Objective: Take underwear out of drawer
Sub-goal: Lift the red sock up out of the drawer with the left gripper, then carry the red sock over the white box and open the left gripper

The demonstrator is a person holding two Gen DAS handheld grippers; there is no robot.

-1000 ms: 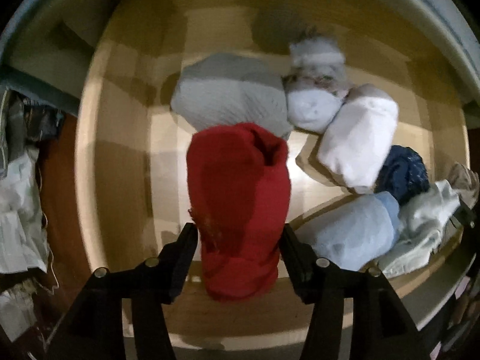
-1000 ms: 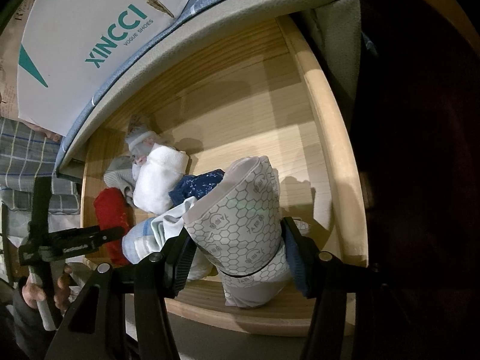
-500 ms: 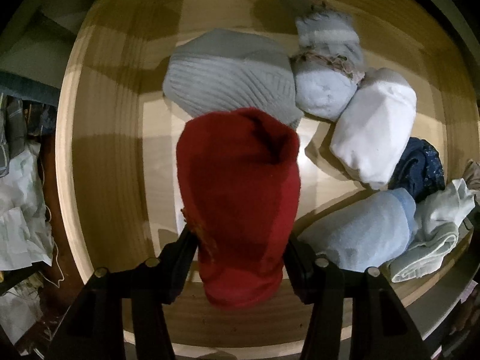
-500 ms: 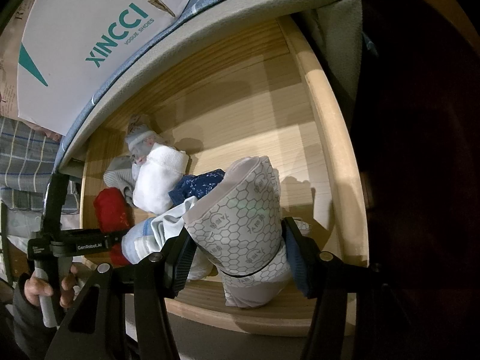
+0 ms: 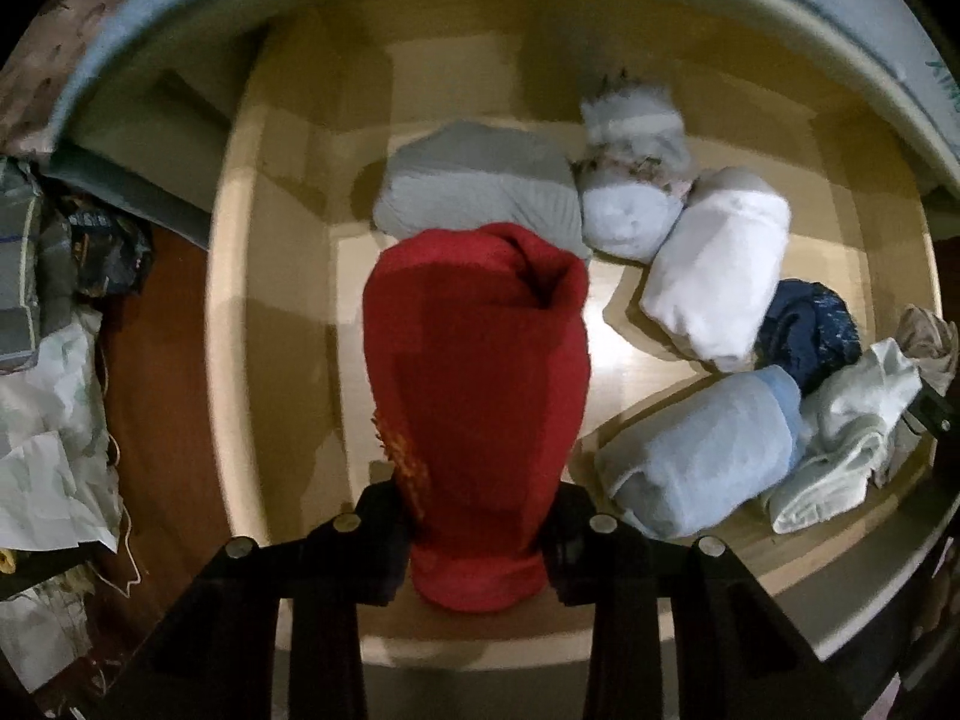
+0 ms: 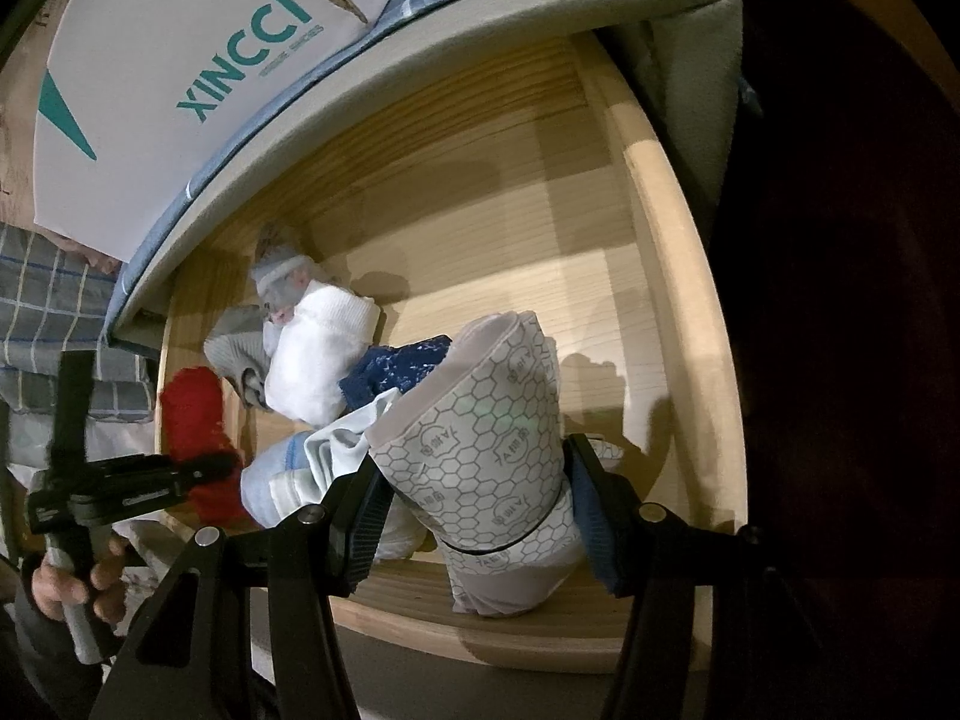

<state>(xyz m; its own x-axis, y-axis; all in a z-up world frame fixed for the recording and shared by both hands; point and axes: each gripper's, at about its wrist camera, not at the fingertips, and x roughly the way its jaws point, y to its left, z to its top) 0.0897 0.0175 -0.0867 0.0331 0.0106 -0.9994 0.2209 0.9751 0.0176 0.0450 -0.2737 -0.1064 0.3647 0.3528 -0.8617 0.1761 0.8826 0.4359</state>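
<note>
The wooden drawer [image 5: 282, 360] stands pulled out, with several rolled pieces of underwear in it. My left gripper [image 5: 480, 531] points straight down over the drawer's left part. Its jaws are closing and pinch the lower end of a red roll [image 5: 480, 372], which is raised off the drawer floor. In the right wrist view the red roll [image 6: 195, 414] hangs at the drawer's left end. My right gripper [image 6: 474, 516] is shut on a white roll with a grey hexagon print [image 6: 480, 426], held at the front of the drawer [image 6: 480, 228].
Grey [image 5: 480, 186], striped [image 5: 630, 180], white [image 5: 720, 276], navy [image 5: 810, 336] and light blue [image 5: 702, 456] rolls lie in the drawer. A padded bed edge [image 6: 420, 60] overhangs its back, with a shoe box [image 6: 210, 30] on top. Crumpled bags [image 5: 48, 420] lie on the floor at left.
The left jaws have narrowed onto the red roll and squeezed its lower end. The left gripper dipped toward the drawer, then rose with the roll. The right gripper has not moved.
</note>
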